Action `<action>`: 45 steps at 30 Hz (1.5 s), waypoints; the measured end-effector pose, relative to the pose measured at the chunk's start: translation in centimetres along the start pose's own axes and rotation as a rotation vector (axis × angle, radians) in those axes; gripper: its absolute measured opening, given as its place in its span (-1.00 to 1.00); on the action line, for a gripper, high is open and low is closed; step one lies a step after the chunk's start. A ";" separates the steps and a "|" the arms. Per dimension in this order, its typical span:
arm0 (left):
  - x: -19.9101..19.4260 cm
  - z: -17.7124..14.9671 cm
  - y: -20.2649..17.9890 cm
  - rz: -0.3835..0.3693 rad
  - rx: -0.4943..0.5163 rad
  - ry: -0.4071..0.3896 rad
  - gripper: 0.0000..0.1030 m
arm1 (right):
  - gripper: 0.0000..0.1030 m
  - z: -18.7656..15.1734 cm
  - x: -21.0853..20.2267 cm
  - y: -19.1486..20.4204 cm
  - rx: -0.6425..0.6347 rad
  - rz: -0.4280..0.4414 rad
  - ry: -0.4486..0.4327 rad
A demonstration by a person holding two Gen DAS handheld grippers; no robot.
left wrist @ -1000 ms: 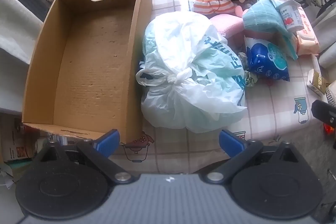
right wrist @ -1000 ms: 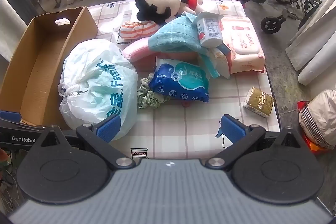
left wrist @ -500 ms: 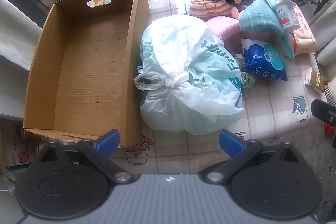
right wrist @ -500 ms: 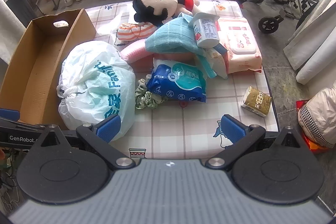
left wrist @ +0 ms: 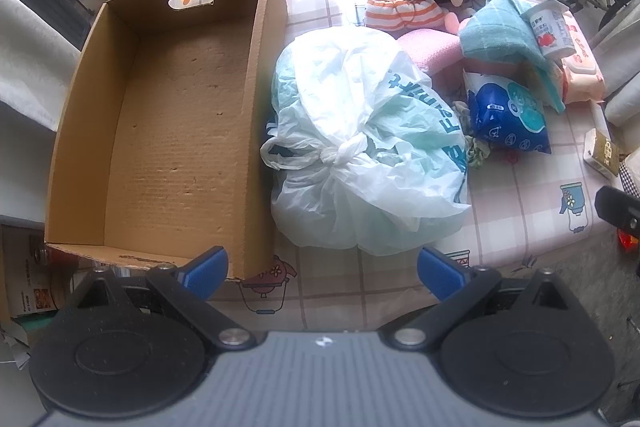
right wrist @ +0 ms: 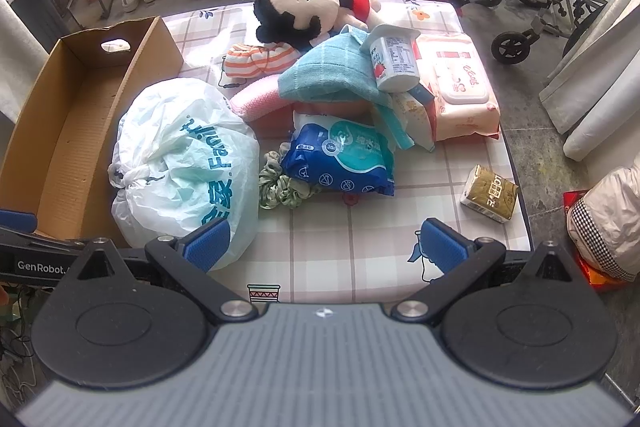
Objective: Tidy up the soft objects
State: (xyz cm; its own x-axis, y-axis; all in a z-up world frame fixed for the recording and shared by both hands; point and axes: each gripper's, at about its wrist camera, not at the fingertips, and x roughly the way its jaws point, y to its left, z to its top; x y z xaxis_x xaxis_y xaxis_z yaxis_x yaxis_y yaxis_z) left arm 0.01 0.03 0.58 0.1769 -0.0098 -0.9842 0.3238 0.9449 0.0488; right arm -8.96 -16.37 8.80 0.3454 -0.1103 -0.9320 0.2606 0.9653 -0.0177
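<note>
**Risks before the first pick**

On the left, we see the cardboard box empty. Beside it, the knotted plastic bag could tear or slip if pinched by loose film. Farther right, the yogurt cup on the teal towel could topple. Our left gripper and right gripper are wide open, holding nothing.
</note>
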 end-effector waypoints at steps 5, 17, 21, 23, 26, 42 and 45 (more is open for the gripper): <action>0.2 -0.1 0.1 0.001 -0.002 0.004 0.97 | 0.98 0.0 0.0 0.1 0.001 -0.001 -0.001; 0.3 -0.1 0.3 0.000 -0.005 0.009 0.97 | 0.98 0.1 0.0 0.1 0.000 -0.003 -0.001; 0.5 0.0 0.5 0.000 -0.008 0.014 0.97 | 0.98 0.1 0.1 0.2 0.000 -0.003 0.001; 0.6 0.1 0.6 0.001 -0.009 0.018 0.97 | 0.98 0.3 0.2 0.4 0.001 -0.004 0.002; 0.7 0.2 0.7 0.001 -0.012 0.022 0.97 | 0.98 0.3 0.3 0.4 0.000 -0.005 0.002; 1.6 0.9 1.1 -0.009 -0.033 0.042 0.97 | 0.98 0.7 0.6 0.5 0.002 -0.006 0.001; 1.8 1.2 1.2 -0.013 -0.038 0.045 0.97 | 0.98 0.8 0.7 0.5 0.000 -0.007 0.002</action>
State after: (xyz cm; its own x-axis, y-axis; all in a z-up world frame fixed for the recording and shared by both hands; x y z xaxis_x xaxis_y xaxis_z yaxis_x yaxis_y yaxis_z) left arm 1.78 0.73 -0.92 0.1308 -0.0086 -0.9914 0.2898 0.9566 0.0300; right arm -7.83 -16.15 8.44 0.3413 -0.1163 -0.9327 0.2626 0.9646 -0.0242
